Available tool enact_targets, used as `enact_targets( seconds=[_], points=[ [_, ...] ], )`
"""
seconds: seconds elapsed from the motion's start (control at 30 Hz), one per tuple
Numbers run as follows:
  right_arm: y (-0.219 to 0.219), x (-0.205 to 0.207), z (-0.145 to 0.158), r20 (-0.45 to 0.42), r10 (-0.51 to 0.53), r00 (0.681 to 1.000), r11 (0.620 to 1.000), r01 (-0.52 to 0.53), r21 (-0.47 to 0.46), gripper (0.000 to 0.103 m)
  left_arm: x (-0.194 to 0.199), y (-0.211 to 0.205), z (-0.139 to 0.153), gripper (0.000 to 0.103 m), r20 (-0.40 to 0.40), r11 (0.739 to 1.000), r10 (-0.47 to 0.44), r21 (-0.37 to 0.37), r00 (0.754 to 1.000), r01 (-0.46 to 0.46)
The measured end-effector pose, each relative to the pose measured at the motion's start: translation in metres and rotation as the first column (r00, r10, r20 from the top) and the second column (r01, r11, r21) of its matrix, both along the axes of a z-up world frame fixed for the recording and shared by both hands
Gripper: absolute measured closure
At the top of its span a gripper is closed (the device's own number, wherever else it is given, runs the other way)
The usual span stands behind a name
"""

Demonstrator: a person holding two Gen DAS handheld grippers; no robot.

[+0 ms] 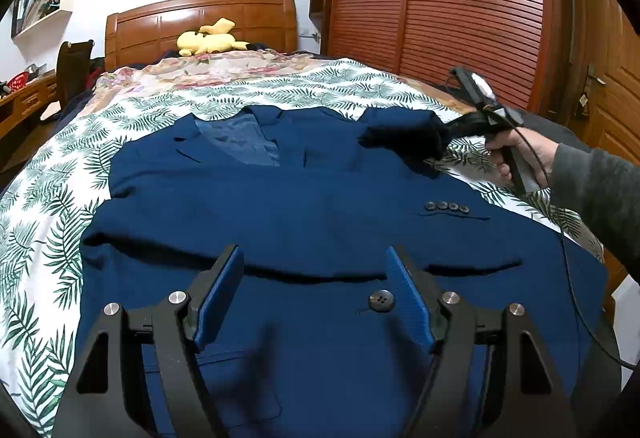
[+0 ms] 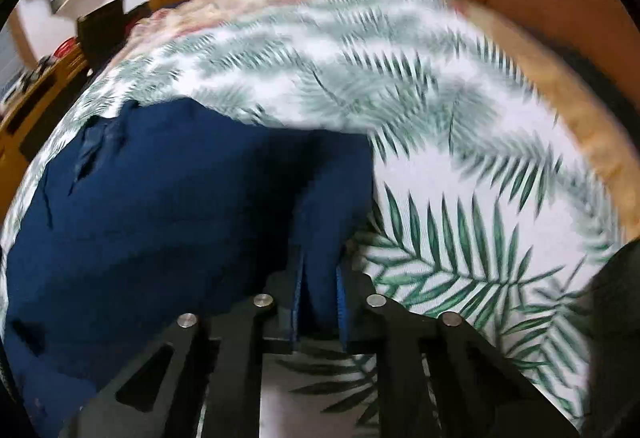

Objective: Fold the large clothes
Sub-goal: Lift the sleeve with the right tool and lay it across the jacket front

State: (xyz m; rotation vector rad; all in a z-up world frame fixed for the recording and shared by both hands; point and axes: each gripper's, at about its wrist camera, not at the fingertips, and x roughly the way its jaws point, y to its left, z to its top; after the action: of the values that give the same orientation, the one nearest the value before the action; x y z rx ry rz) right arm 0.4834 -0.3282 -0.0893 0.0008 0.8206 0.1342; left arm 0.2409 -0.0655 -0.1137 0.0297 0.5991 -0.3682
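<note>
**A:** The navy blazer (image 1: 304, 206) is lying front-up across the leaf-print bedspread (image 1: 48, 222), collar toward the headboard (image 1: 200, 22), and the right gripper (image 2: 318, 278) is lifting a bunched piece of it at the far shoulder corner.

**B:** Those fingers (image 2: 298, 290) are pinching that fold tightly — blue cloth is filling the narrow gap between them. The right view is blurring, so that gripper is moving quickly.

**A:** The left gripper (image 1: 314, 278), meanwhile, is hovering over the lower front near the big button (image 1: 381, 300), its fingers (image 1: 222, 290) spread wide and holding nothing.

**B:** That's the worry. Nothing is pinning the body of the blazer, so, as I judge it, a brisk pull is risking dragging the whole garment sideways instead of folding it.

**A:** And the grip is sitting on a thick wad, not a clean edge — I'd say it's liable to slip out or leave the fold lumpy. The four cuff buttons (image 1: 447, 207) could be catching underneath too.

**B:** The bedspread is soft as well, so it may be wrinkling along with the cloth.
</note>
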Motion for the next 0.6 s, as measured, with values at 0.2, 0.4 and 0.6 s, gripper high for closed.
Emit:
enact_targets(
  seconds=[0.2,0.4,0.6],
  points=[
    [0.066,-0.058,0.073,0.206,0.147,0.967,0.989,-0.145,-0.025,0.092,-0.006,0.007,0.006,0.029,0.030,1.000,0.023,0.003,0.999,-0.023],
    [0.163,-0.128,0.135,0.327,0.354,0.876,0.934,-0.348,-0.078,0.092,-0.017,0.032,0.017,0.029,0.062,0.997,0.081,-0.016,0.995,-0.080],
    [0.243,-0.176,0.165,0.386,0.487,0.784,0.869,-0.479,-0.123,0.092,-0.037,0.068,0.031,0.029,0.096,0.988,0.150,-0.037,0.984,-0.147]
  ],
)
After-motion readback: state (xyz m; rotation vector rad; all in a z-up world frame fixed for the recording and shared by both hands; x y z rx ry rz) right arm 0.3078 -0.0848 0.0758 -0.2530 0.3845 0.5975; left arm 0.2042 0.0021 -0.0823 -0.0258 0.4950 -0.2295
